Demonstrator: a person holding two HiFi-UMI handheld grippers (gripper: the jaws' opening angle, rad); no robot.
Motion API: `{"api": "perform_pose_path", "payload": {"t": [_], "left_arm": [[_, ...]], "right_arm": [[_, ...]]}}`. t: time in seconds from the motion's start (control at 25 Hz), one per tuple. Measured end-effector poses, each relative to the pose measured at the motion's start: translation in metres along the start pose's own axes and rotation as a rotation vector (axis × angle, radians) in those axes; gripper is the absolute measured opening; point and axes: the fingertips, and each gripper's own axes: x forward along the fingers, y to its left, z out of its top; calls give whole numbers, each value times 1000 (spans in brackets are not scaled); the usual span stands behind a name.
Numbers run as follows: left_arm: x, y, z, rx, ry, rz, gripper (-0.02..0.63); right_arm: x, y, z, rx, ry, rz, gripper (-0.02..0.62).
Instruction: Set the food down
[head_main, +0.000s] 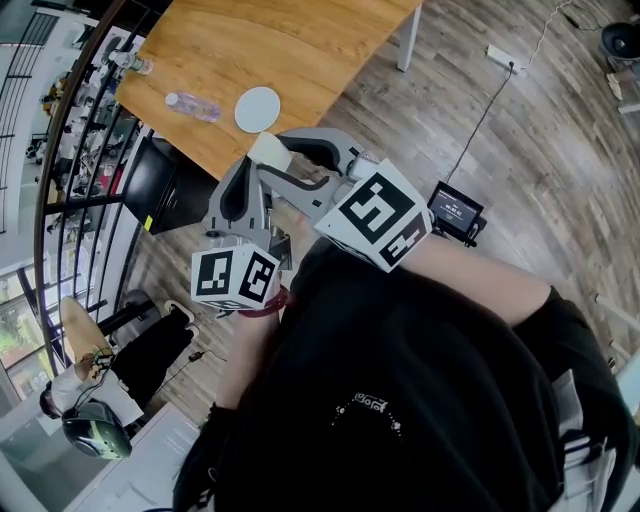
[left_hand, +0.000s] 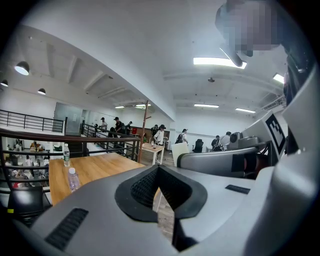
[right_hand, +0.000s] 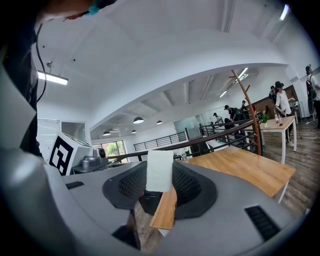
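While the right gripper (right_hand: 159, 194) clamps a pale, flat slab of food (right_hand: 160, 171) upright between its jaws, off the wooden table (head_main: 300, 50) and near its edge, the left gripper (left_hand: 159, 172) sits beside it, jaws together and empty. A white plate (head_main: 258, 108) and a bottle (head_main: 192, 105) rest on the table.
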Motion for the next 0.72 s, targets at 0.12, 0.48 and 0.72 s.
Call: {"api": "perform_pose_path", "payload": {"t": [0.12,0.48,0.72], "left_arm": [[0,-1,1,5,3,3,6],[1,5,-4,-6,22,12,6],[3,14,-14,-36,29,14,6]], "right_arm": [[-1,0,1,1,-2,2,167],[5,-1,-4,15,13,6,167],[15,-3,-13,17,42,5,167]]}}
